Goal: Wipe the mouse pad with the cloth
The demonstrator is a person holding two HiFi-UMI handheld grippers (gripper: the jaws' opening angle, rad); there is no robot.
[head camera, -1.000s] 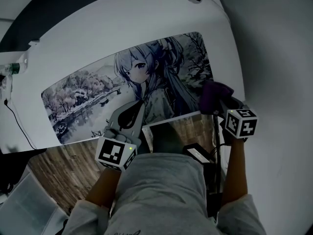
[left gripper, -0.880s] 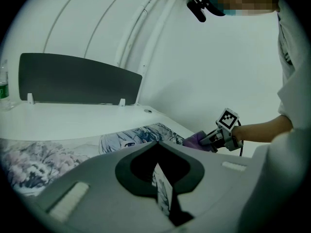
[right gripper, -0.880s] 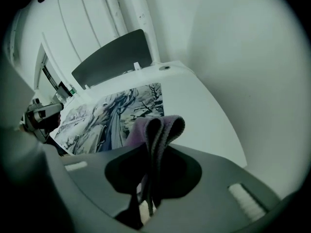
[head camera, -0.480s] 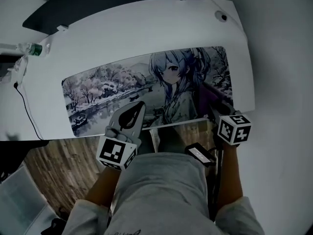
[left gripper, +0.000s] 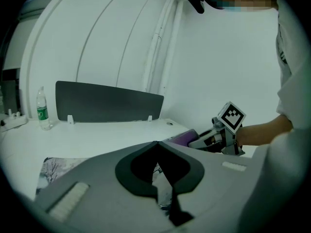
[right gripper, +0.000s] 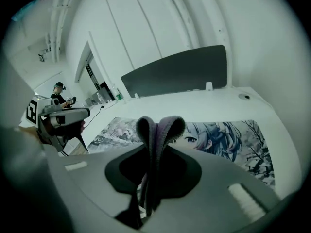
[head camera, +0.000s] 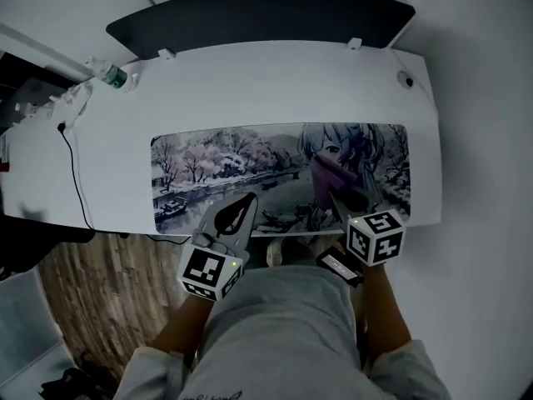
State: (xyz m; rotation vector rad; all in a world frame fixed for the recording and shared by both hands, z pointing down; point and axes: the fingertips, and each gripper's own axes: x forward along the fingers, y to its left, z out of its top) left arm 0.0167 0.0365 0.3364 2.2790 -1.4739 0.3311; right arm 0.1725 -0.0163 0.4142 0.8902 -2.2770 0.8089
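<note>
Purple-grey cloth [right gripper: 156, 130] is pinched, folded double, between the closed fingers of the right gripper [right gripper: 154, 154], so that one's clamped on it. From the head view it's held over the right end of the mouse pad [head camera: 233, 163], right about on the printed anime girl; whether it's actually pressed onto the pad can't be told. The left gripper [head camera: 242, 208] is kept with its jaws shut together on nothing, at the pad's near edge. The pad itself is a long one, printed with a snowy river scene with trees on the left and the long-haired girl on the right. It's laid on a white desk [head camera: 250, 82] backed by a dark grey divider panel [head camera: 258, 19], with white walls behind and wood-look floor [head camera: 100, 282] below. A water bottle [head camera: 108, 74] with a green label is stood at the left; its print is too small to read.
</note>
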